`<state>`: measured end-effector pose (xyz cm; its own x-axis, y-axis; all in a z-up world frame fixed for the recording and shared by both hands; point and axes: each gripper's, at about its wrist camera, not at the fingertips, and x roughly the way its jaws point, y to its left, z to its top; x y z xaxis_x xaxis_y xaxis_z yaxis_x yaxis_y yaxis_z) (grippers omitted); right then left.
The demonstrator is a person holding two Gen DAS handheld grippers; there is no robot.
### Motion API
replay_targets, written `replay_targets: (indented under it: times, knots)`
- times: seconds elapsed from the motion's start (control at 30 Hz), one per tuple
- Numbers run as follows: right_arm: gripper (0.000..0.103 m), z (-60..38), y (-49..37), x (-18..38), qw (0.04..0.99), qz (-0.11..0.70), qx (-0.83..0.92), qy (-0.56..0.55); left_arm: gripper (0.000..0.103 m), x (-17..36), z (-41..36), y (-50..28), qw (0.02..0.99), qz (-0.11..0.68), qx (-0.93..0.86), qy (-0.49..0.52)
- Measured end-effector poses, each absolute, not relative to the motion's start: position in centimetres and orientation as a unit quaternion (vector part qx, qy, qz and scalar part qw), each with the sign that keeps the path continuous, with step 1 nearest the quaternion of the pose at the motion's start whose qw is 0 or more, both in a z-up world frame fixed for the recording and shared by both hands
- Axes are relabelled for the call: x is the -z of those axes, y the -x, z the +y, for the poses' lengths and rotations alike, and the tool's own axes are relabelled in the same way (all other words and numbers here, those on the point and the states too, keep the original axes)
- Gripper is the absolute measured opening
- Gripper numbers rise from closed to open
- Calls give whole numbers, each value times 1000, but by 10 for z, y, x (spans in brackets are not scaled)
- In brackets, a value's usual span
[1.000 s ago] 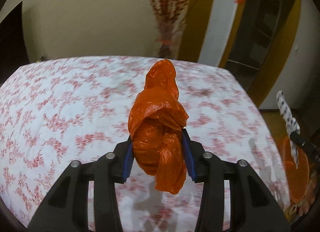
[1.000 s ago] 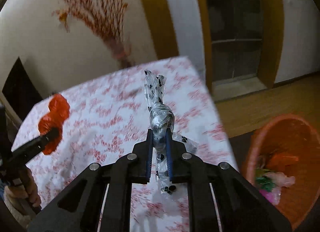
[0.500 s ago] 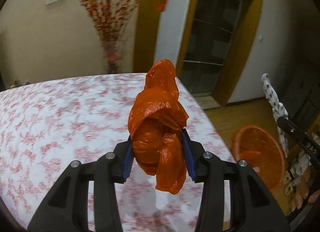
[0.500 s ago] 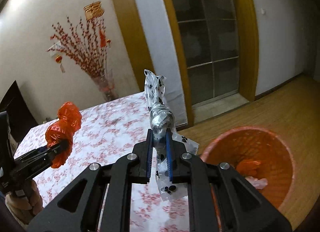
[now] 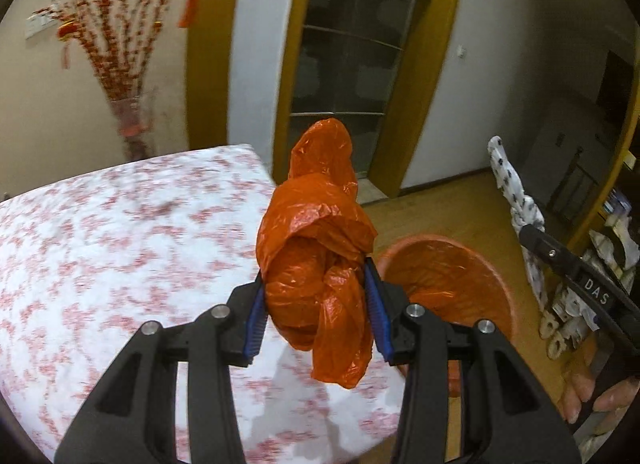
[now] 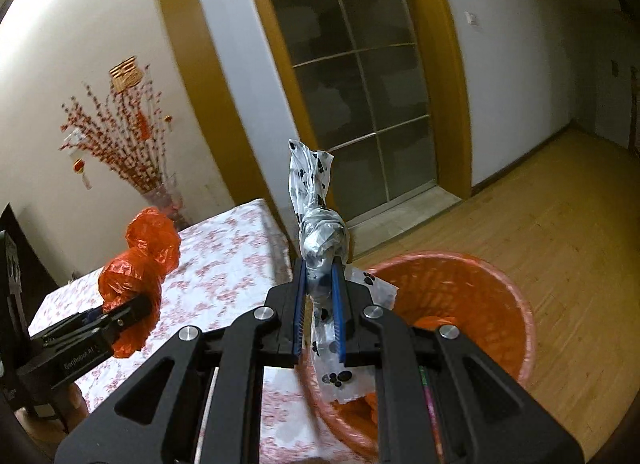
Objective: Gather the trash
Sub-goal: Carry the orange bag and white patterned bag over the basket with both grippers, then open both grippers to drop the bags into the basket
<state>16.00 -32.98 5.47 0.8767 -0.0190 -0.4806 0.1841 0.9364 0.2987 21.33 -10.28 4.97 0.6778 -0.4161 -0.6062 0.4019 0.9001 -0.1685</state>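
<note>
Both hands have swung from the floral-clothed table [image 5: 120,248] toward the orange plastic bin [image 6: 472,304]; left gripper [image 5: 316,304] still clenches the crumpled orange plastic bag [image 5: 316,248], right gripper [image 6: 320,300] the knotted paw-print clear bag [image 6: 316,224]; dropping should come next.

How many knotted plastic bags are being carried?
2: an orange bag clamped in the left gripper over the table edge, and a paw-print bag in the right gripper above the bin.

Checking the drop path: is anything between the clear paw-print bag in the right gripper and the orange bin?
Nothing. In the right wrist view the paw-print bag, pinched in the right gripper, hangs over the orange bin with only air between.
</note>
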Motion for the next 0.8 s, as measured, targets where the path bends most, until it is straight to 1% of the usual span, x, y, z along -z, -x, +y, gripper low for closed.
replay_targets:
  times: [0.4, 0.8]
  knots:
    - [11, -376, -143, -38, 944, 246, 89, -202, 43, -29, -186, -208, 889, 359, 284, -7]
    - [12, -401, -143, -26, 934, 252, 107, -231, 43, -6, -232, -213, 868, 386, 311, -20]
